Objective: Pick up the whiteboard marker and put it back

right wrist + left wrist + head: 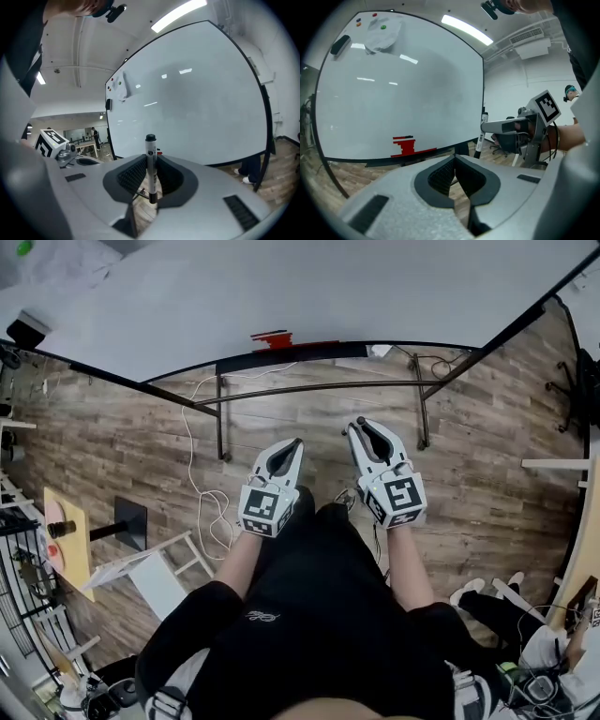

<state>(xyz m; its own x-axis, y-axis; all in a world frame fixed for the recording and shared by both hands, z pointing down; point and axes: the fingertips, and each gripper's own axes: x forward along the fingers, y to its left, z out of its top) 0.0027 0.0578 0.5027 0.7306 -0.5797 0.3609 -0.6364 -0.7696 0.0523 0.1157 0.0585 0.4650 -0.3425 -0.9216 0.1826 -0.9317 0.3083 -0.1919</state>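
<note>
The whiteboard marker (150,168), white with a black cap, stands upright between the pads of my right gripper (151,161), which is shut on it. In the left gripper view the same marker (481,133) sticks up at the tip of the right gripper (485,125), just off the whiteboard's right edge. My left gripper (454,160) is shut with nothing in it. In the head view both grippers, left (296,443) and right (358,427), are held side by side over the wood floor, pointing at the whiteboard (309,287). Red items (272,337) lie on the whiteboard's tray.
The whiteboard stands on a dark metal frame (221,418) with a white cable (192,456) trailing on the floor. An eraser (340,44), magnets and a paper (382,37) sit at its upper left. A white stool (155,573) and a yellow board (70,540) are at the left.
</note>
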